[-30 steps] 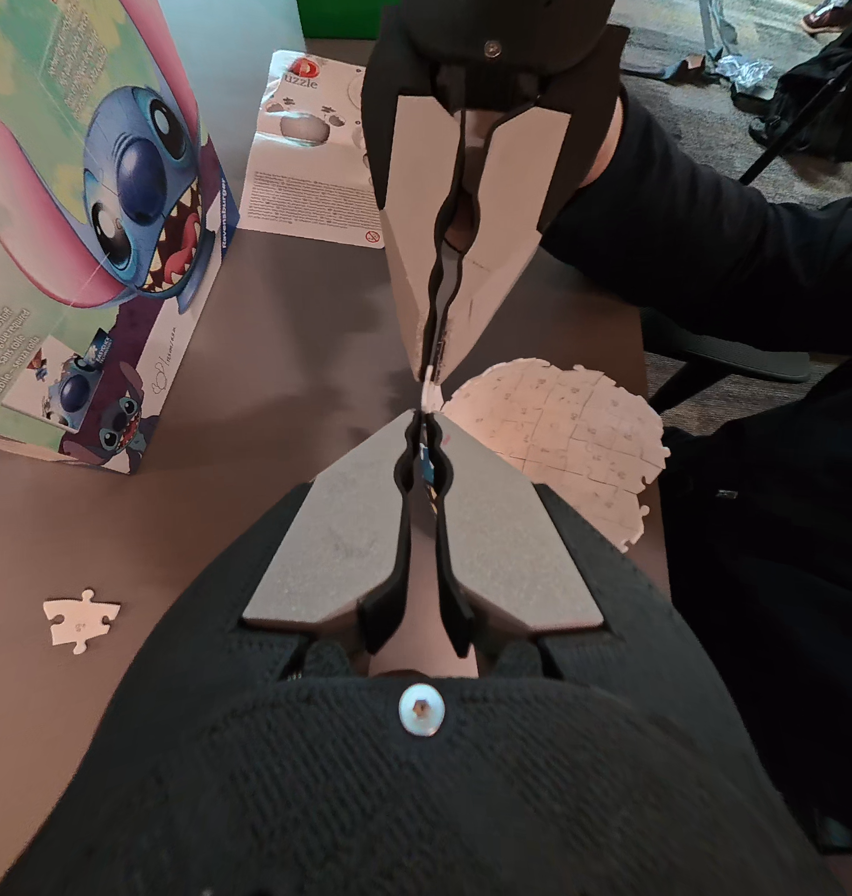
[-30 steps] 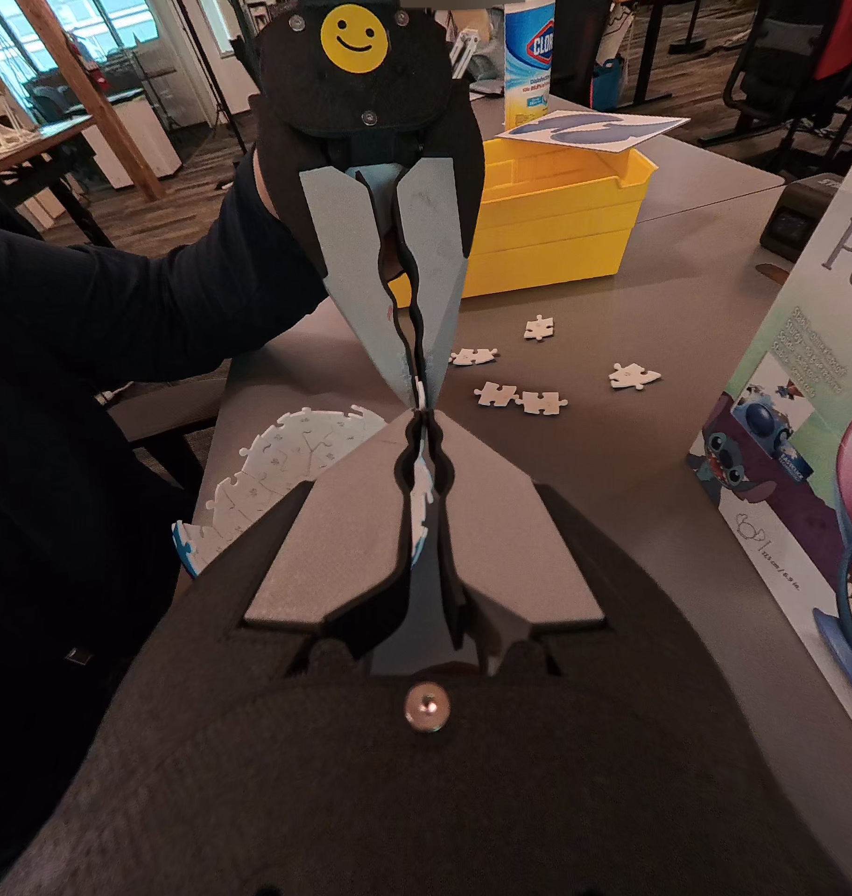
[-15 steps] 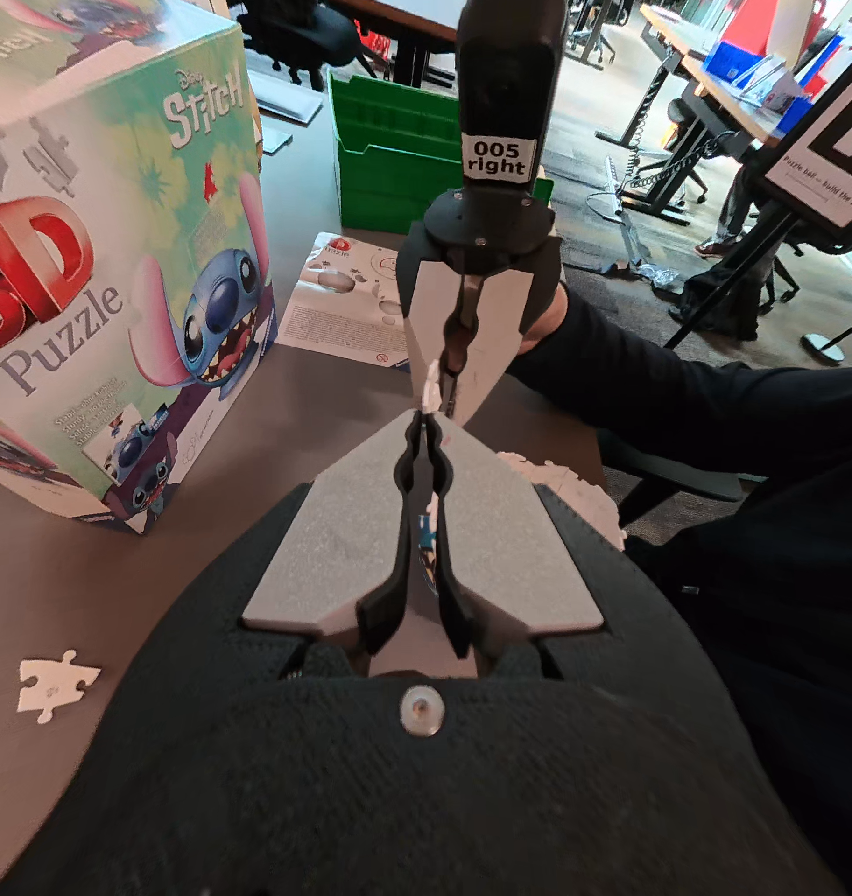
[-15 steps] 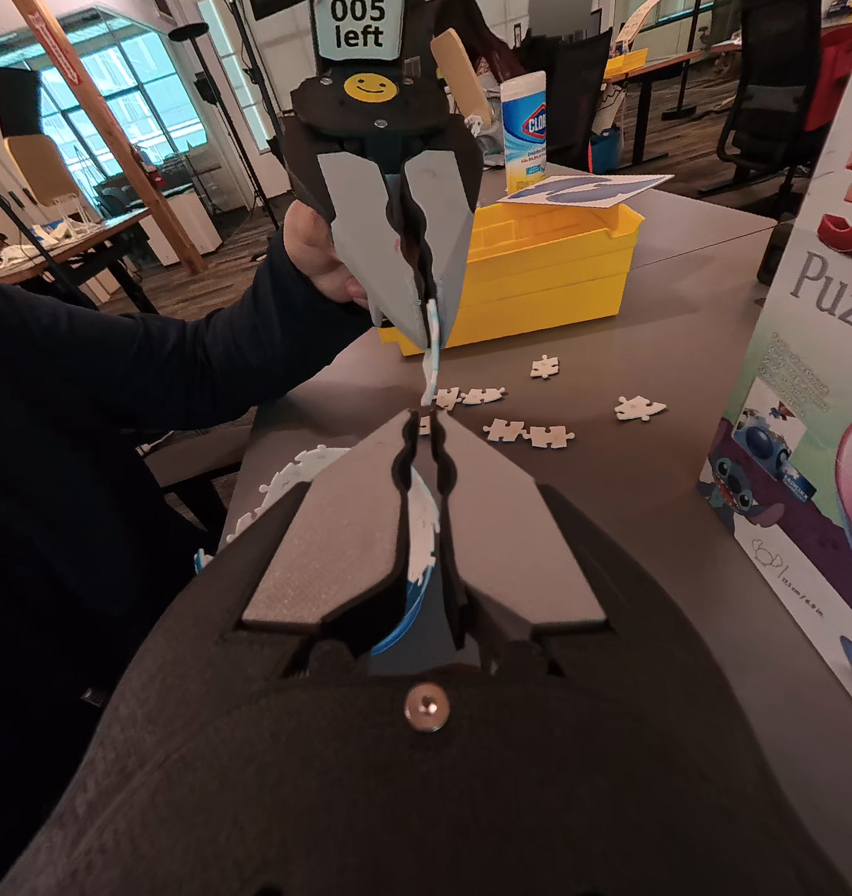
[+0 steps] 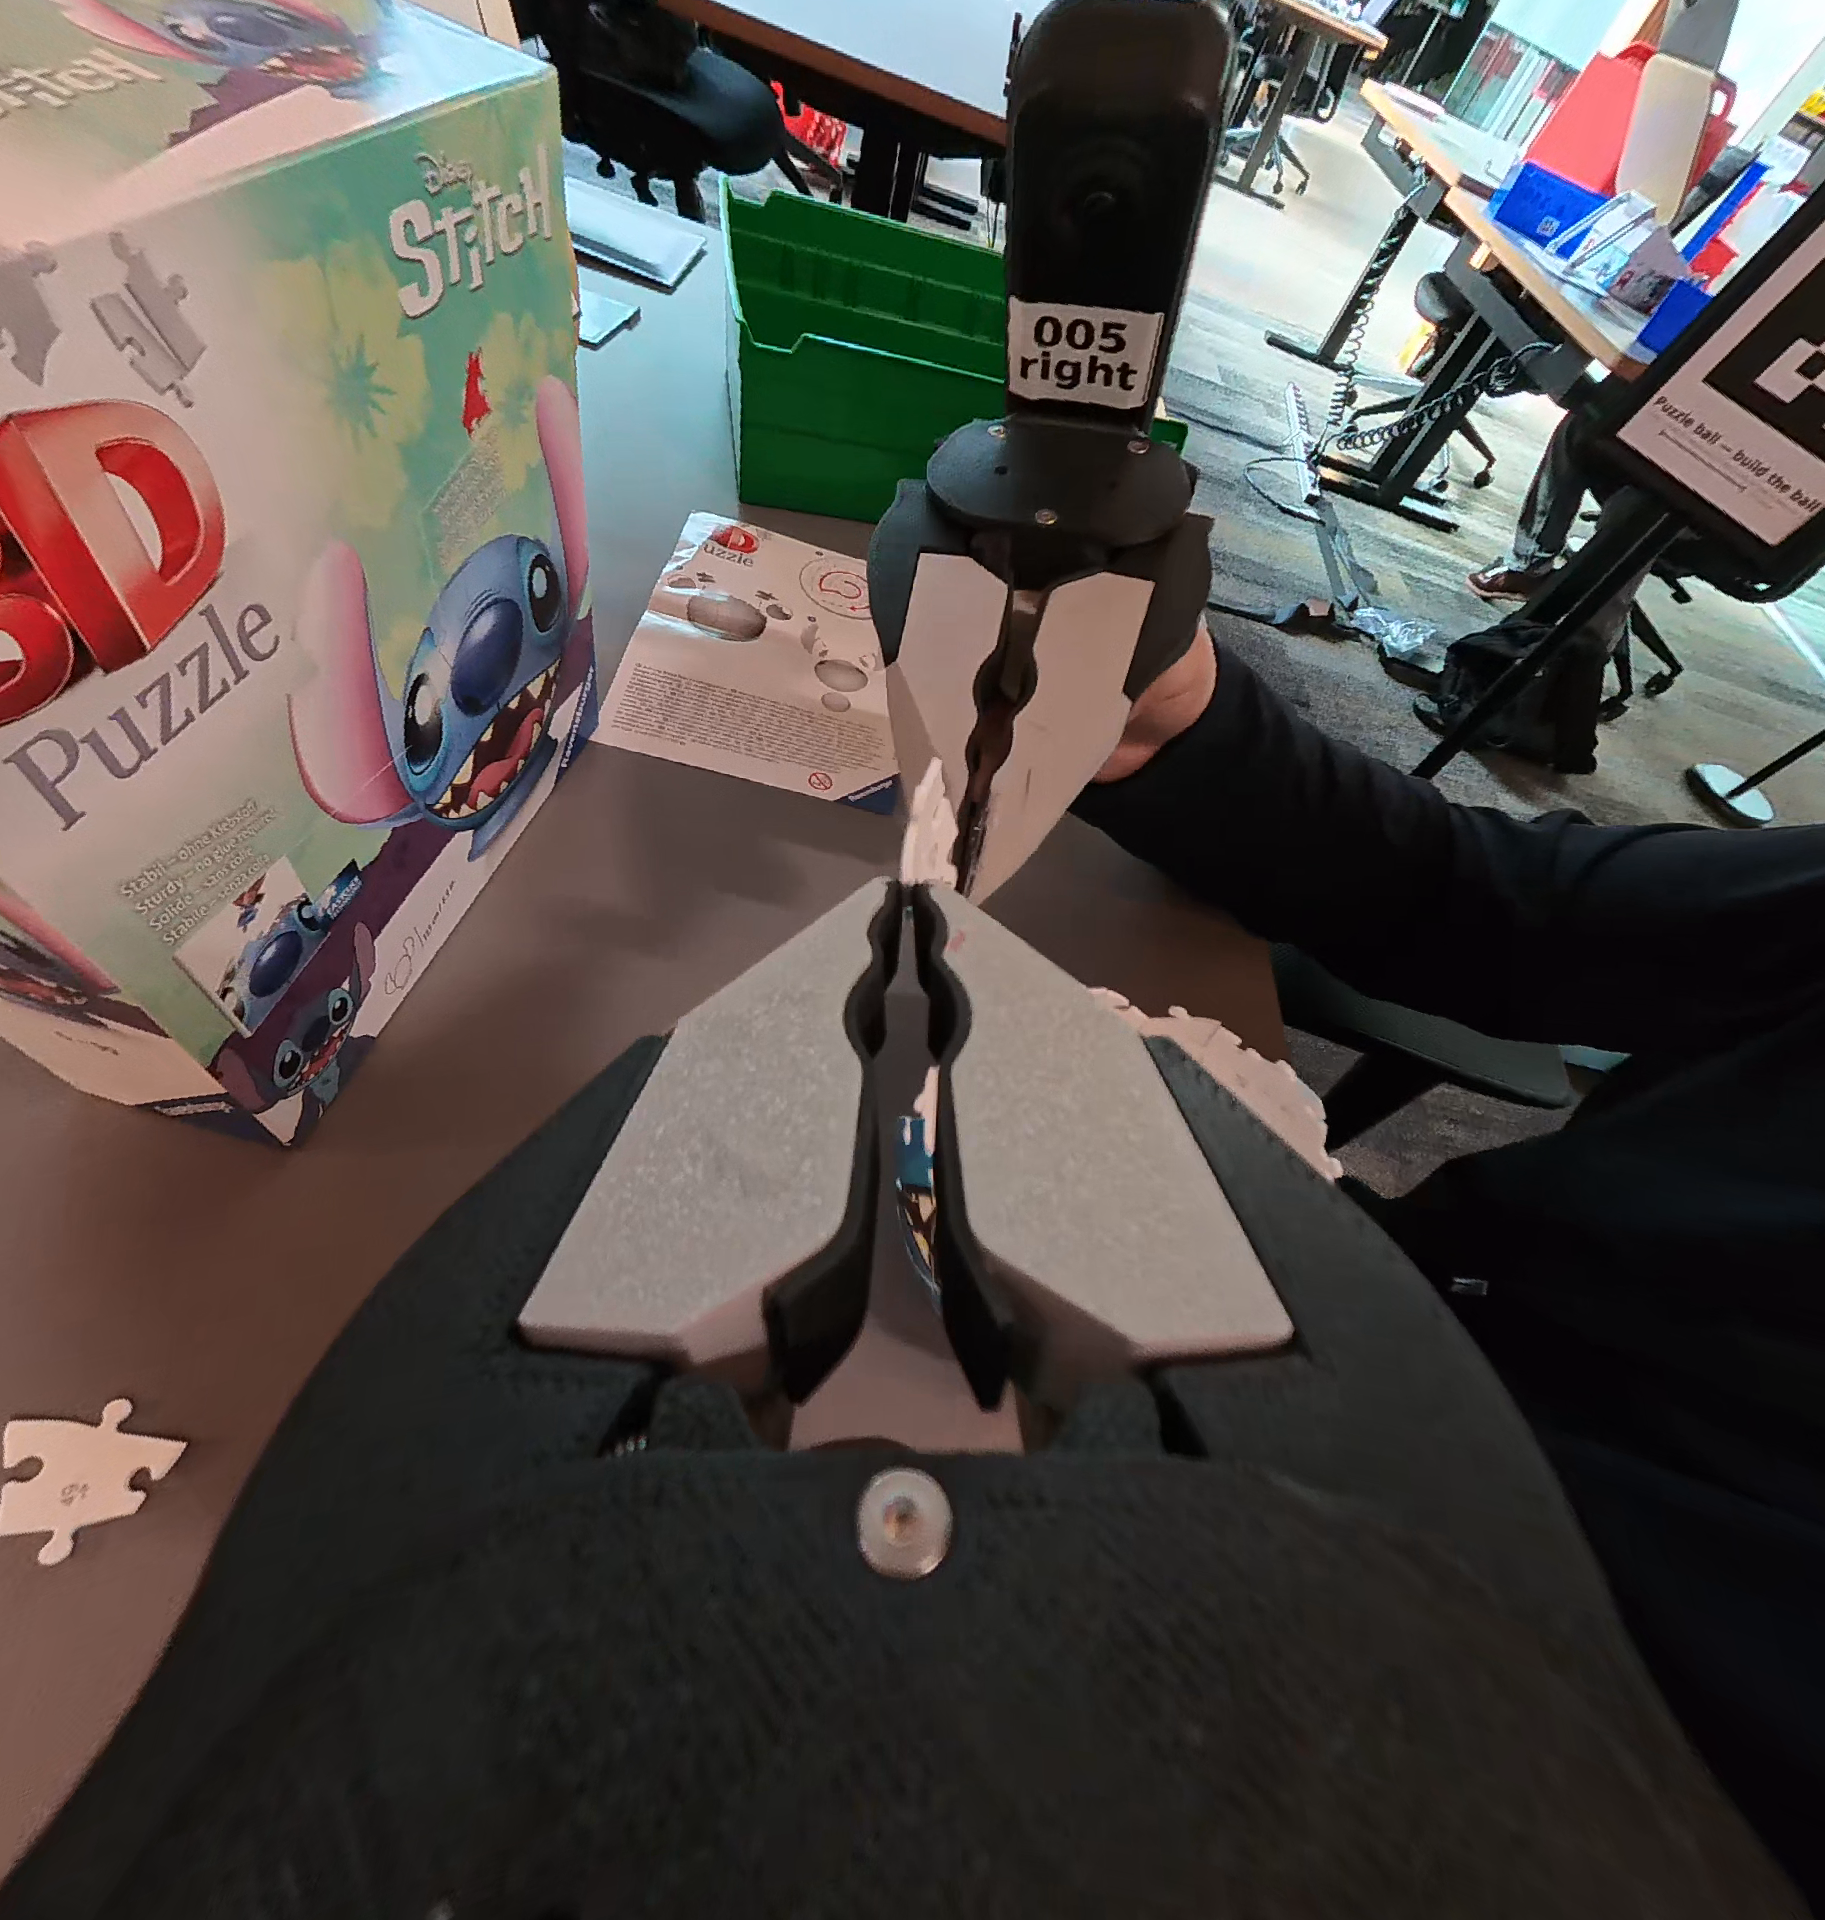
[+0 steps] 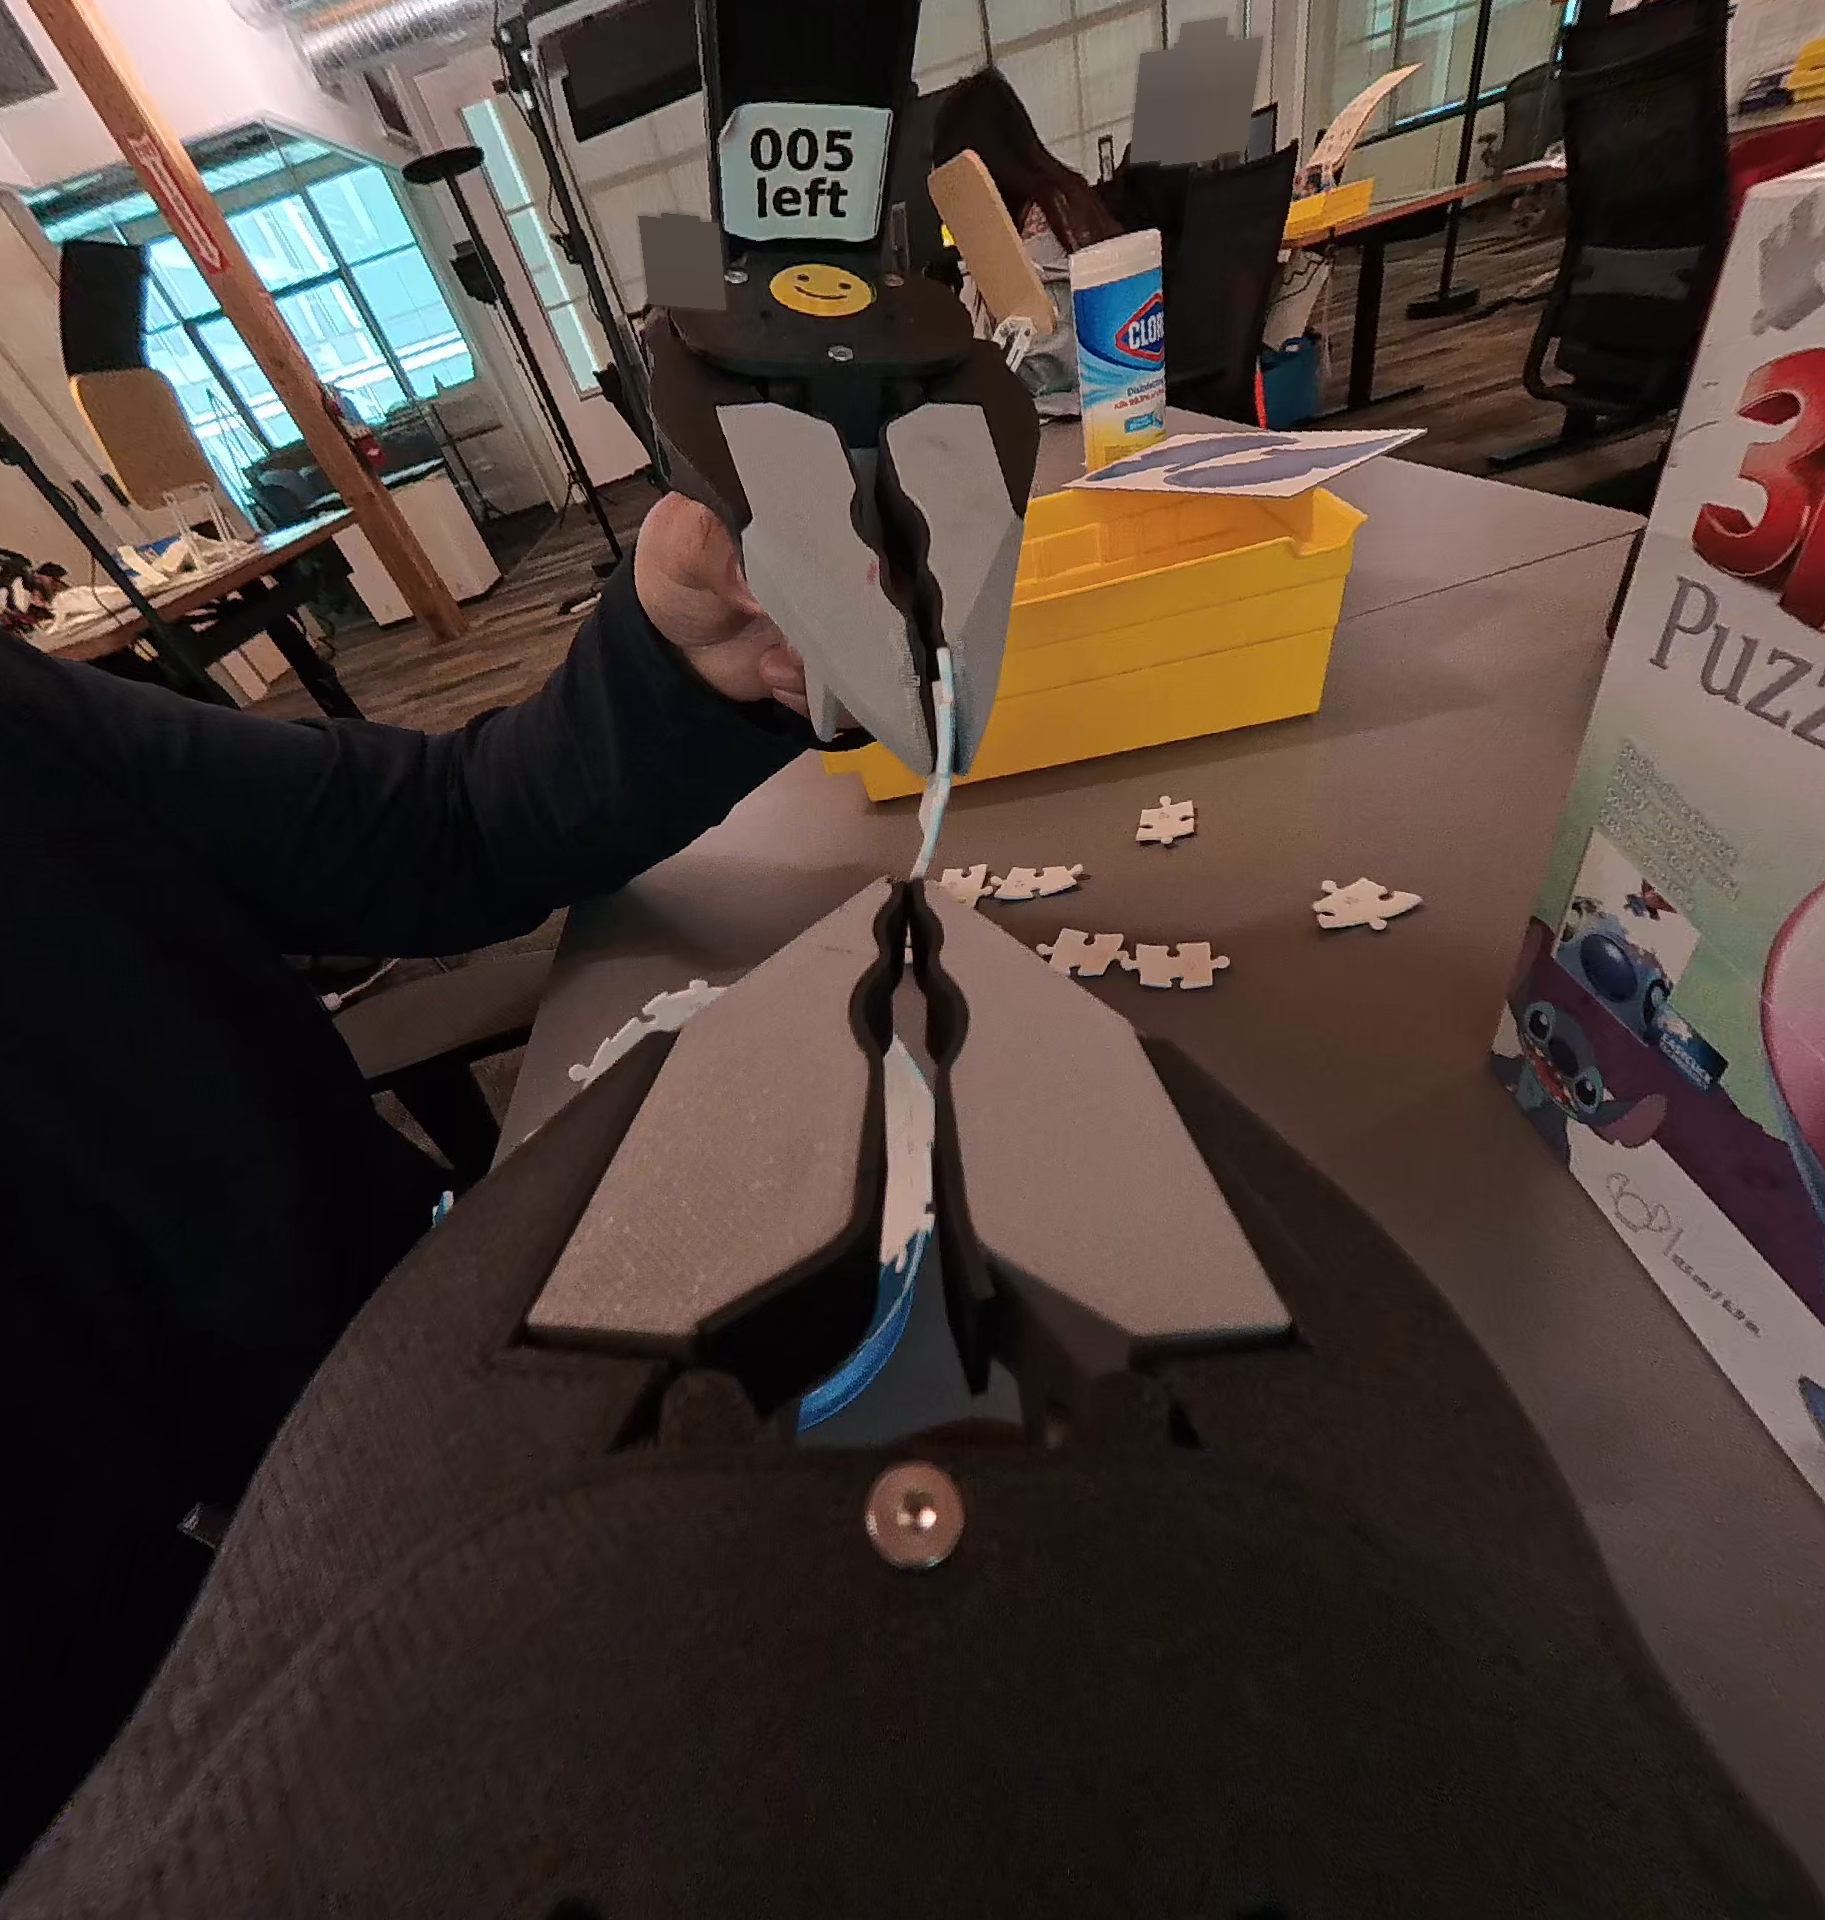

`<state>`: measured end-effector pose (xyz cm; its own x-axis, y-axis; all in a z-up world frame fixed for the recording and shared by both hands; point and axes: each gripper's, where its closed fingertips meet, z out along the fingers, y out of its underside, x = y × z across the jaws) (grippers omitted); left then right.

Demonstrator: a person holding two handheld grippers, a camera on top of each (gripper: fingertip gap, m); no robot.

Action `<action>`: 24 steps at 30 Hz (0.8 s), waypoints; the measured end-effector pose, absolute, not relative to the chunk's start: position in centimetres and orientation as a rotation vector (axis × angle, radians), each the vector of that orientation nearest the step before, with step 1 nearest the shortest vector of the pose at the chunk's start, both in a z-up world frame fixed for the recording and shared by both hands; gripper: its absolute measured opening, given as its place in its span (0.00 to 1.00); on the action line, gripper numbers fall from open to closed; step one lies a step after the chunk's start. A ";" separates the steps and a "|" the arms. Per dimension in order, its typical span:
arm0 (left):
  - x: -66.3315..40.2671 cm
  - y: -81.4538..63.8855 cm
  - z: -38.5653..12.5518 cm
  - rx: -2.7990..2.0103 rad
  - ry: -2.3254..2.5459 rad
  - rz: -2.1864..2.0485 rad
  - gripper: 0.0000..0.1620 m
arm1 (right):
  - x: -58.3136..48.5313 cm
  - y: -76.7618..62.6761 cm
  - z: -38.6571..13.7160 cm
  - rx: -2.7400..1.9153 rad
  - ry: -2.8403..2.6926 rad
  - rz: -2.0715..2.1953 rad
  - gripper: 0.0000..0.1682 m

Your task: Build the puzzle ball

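Bright daylight, fisheye-warped edges

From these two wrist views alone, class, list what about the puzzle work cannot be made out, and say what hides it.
- Assembled shell section: left wrist view, mostly behind the left gripper; right wrist view shows only an edge.
- Piece in the right gripper: edge-on in both views, so its shape is unclear.
- Whether the two held pieces touch: tips overlap, cannot tell.
- Puzzle box: cut off by the frame edge.
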<state>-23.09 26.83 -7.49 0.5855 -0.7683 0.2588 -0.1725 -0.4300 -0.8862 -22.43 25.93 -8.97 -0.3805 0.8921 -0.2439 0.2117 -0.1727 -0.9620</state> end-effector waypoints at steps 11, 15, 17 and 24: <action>-23.0 27.7 -6.3 -1.841 0.676 -0.850 0.00 | -22.4 25.9 -7.5 -1.229 -1.446 1.752 0.00; -22.6 27.7 -7.2 -1.868 0.698 -0.827 0.00 | -22.4 26.4 -7.4 -1.226 -1.426 1.730 0.00; -22.7 27.7 -7.9 -1.907 0.721 -0.800 0.00 | -22.1 26.8 -7.0 -1.221 -1.400 1.734 0.00; -23.0 27.7 -6.9 -1.871 0.694 -0.814 0.00 | -21.8 27.4 -7.3 -1.258 -1.385 1.806 0.00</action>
